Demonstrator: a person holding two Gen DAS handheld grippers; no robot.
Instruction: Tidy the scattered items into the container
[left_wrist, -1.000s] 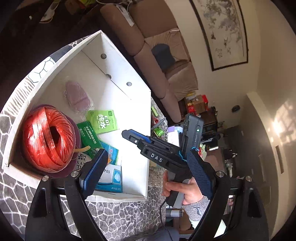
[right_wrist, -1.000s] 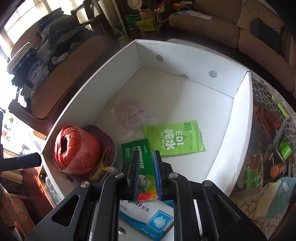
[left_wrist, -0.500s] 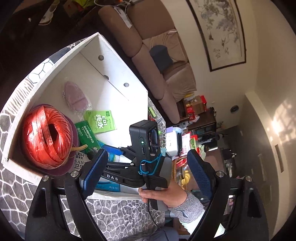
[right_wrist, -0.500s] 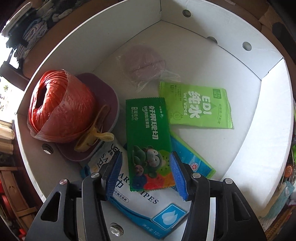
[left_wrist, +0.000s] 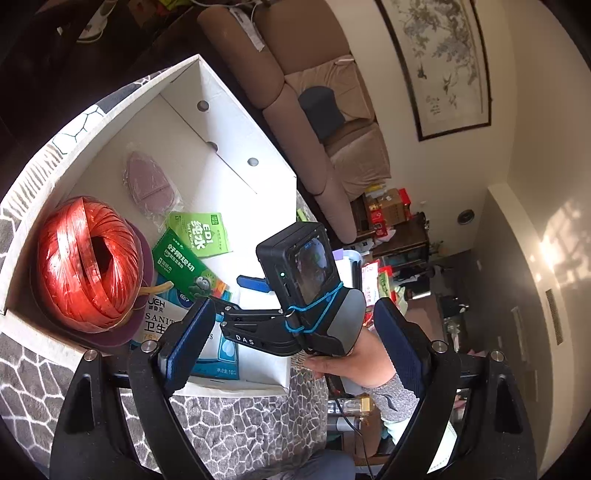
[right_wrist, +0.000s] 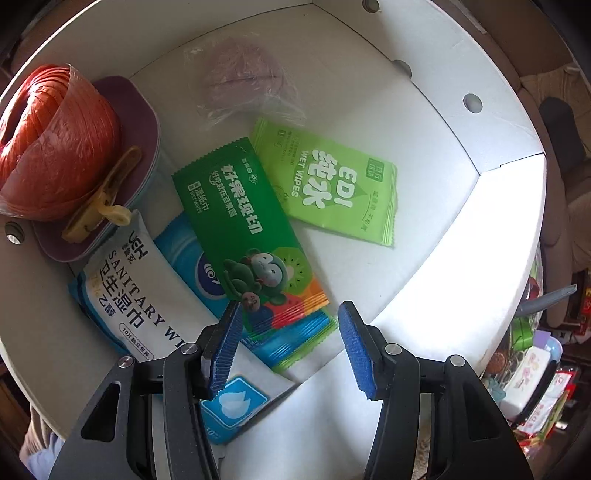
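A white box holds a red twine ball on a purple dish, a yellow clip, a bagged purple item, a light green wipes packet, a dark green wipes packet and blue-white wipes packs. My right gripper is open and empty, low inside the box just in front of the dark green packet. My left gripper is open and empty above the box's near corner; the right gripper's body shows between its fingers.
The box sits on a grey stone-pattern cloth. Cluttered small items lie to the right of the box. A beige sofa stands behind it.
My right gripper opened and let go of the dark green packet, which now lies in the box. The gripper moved deeper into the box. The left gripper stayed open and shifted slightly.
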